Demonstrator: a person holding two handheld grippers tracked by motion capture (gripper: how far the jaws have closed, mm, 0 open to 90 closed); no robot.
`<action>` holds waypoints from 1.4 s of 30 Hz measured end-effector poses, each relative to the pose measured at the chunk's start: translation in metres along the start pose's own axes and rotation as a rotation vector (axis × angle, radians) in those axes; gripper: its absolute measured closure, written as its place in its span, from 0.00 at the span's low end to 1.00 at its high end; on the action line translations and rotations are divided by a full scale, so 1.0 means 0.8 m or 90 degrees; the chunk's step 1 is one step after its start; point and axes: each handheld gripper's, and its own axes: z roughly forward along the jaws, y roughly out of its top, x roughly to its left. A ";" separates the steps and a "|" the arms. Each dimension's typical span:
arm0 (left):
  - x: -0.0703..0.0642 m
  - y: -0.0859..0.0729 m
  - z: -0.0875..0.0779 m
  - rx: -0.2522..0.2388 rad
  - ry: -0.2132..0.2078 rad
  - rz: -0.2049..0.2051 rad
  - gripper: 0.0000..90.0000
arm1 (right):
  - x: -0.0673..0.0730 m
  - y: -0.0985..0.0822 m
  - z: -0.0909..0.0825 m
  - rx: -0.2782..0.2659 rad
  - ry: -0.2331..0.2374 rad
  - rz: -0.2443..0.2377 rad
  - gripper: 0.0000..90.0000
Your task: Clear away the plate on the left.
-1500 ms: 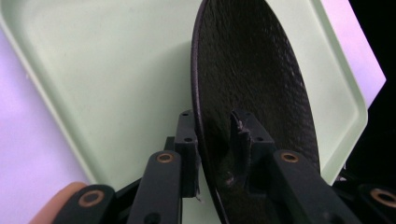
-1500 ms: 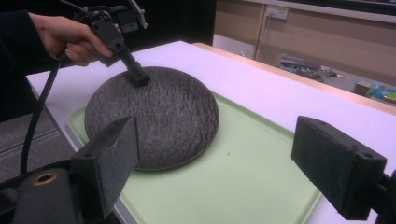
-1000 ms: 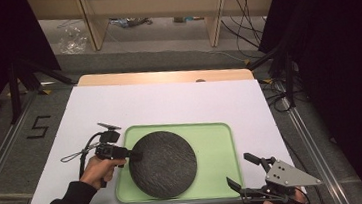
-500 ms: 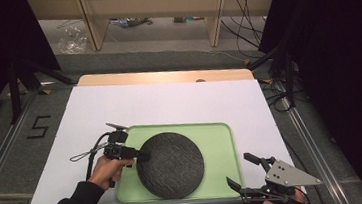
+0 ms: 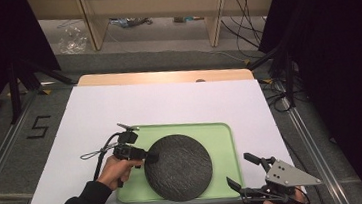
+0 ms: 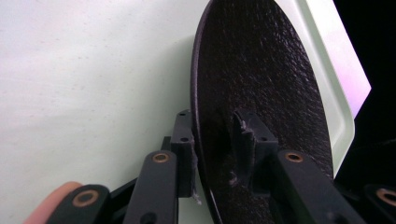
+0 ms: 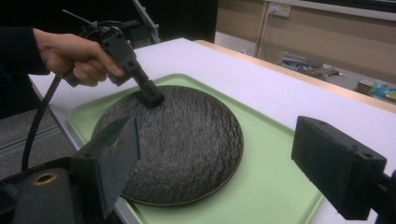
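A round black textured plate (image 5: 180, 167) lies on a light green tray (image 5: 219, 133) in the middle of the white-covered table. My left gripper (image 5: 150, 156) is shut on the plate's left rim, one jaw above and one below. In the left gripper view the plate (image 6: 261, 70) runs between the jaws of the left gripper (image 6: 212, 126). My right gripper (image 5: 238, 169) hangs open off the tray's front right corner, holding nothing. In the right gripper view its pads (image 7: 112, 154) stand wide apart, with the plate (image 7: 187, 140) and the left gripper (image 7: 152, 95) beyond them.
The white cover (image 5: 169, 100) stretches far and left of the tray, ending at a wooden table edge (image 5: 166, 76). Beyond stand wooden shelves (image 5: 159, 3) and floor cables (image 5: 241, 21). A "5" mark (image 5: 38, 127) lies on the floor at left.
My left gripper has moved right with the plate's rim in it, sliding the plate to the right and slightly nearer on the tray. The right gripper has stayed put.
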 end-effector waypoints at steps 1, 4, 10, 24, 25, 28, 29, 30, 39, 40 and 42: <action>0.001 0.001 0.000 0.014 0.005 0.019 0.77 | 0.000 0.000 -0.001 0.003 -0.003 -0.002 0.18; -0.002 0.001 0.004 0.022 0.010 0.044 0.75 | 0.000 0.001 -0.002 0.005 -0.007 -0.007 0.18; -0.015 0.003 0.010 0.033 0.025 0.058 0.73 | -0.001 0.001 -0.002 -0.002 -0.010 -0.017 0.18; -0.017 -0.003 0.011 0.082 0.098 0.114 0.65 | -0.002 0.001 -0.003 -0.003 -0.010 -0.017 0.18; -0.017 -0.004 0.011 0.092 0.115 0.126 0.65 | -0.002 0.001 -0.003 0.001 -0.008 -0.017 0.18; -0.014 -0.002 0.002 0.074 0.106 0.127 0.65 | -0.002 0.001 -0.003 -0.001 -0.008 -0.016 0.18; -0.014 -0.001 -0.002 0.060 0.103 0.122 0.64 | -0.002 0.001 -0.004 0.002 -0.007 -0.015 0.18; -0.014 0.000 -0.007 0.055 0.099 0.124 0.64 | -0.001 0.001 -0.004 0.008 -0.002 -0.006 0.18; -0.009 0.000 -0.033 0.018 0.105 0.142 0.57 | -0.001 0.001 -0.005 0.009 -0.009 -0.010 0.18; -0.010 -0.001 -0.034 0.006 0.110 0.141 0.54 | 0.000 0.000 -0.002 -0.003 -0.002 -0.004 0.18; -0.012 -0.001 -0.036 -0.007 0.114 0.143 0.49 | -0.002 0.001 -0.002 -0.012 -0.007 -0.015 0.18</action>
